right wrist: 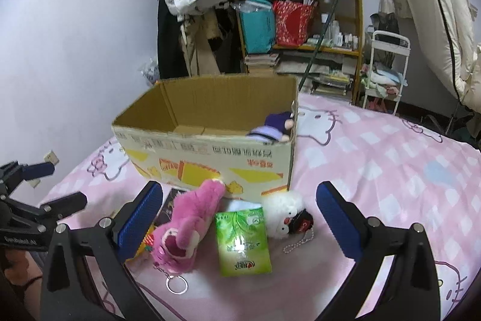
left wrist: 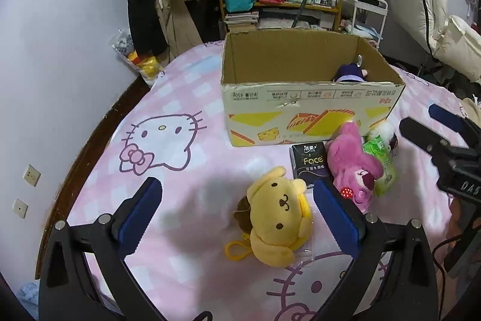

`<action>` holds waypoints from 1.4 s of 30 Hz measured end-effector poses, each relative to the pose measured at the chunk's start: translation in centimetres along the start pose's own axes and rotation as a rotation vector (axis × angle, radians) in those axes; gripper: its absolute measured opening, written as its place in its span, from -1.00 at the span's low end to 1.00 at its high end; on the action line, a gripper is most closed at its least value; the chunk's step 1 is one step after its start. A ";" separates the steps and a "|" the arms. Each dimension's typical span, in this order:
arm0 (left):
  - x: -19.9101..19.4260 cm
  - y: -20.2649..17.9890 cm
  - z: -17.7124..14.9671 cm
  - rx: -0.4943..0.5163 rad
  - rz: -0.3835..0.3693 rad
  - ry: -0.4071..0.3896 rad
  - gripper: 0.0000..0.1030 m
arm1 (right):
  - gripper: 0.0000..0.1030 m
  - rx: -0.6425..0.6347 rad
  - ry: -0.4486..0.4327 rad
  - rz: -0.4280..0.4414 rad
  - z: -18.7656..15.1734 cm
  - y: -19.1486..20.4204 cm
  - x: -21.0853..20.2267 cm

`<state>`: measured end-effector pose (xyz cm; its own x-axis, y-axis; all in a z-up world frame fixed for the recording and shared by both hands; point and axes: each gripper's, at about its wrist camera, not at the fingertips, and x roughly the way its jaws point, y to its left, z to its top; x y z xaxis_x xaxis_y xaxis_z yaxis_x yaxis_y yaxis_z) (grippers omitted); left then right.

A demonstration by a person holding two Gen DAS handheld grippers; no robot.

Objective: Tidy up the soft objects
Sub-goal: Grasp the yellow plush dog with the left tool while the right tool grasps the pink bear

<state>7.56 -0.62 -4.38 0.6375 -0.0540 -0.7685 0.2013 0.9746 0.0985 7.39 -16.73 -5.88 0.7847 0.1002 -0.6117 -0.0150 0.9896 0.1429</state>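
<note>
Cluttered bedroom; pink cat-print bedsheet carries an open cardboard box, shelf behind.
Yellow dog plush lies face up between the left gripper fingers, spread wide, touching nothing; long axis runs toward the box. Pink bear plush, head nearest the camera, green tissue pack and white plush lie between the right gripper fingers, equally wide, empty. Purple plush sits in the box.

Box wall hides most of the purple doll.
</note>
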 end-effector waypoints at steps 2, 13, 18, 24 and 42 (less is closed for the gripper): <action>0.3 0.0 0.0 0.001 -0.004 0.011 0.93 | 1.00 -0.007 0.023 -0.003 -0.2 0.1 0.7; 2.9 -1.4 -0.3 0.032 -0.036 0.105 0.93 | 0.78 0.022 0.094 0.073 -0.7 0.3 2.5; 4.3 -2.4 -0.8 0.057 -0.052 0.165 0.93 | 0.62 0.050 0.130 0.109 -1.0 0.2 3.3; 5.7 -3.6 -1.3 0.095 -0.055 0.232 0.93 | 0.17 0.035 0.203 0.178 -1.9 1.3 4.9; 9.2 -3.2 -2.6 0.024 -0.127 0.374 0.30 | -0.31 -0.056 0.261 0.196 -3.0 4.3 6.6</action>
<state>10.85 -3.62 -13.38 0.2923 -0.0865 -0.9524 0.2816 0.9595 -0.0007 10.64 -11.54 -11.63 0.5786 0.3052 -0.7564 -0.1897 0.9523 0.2392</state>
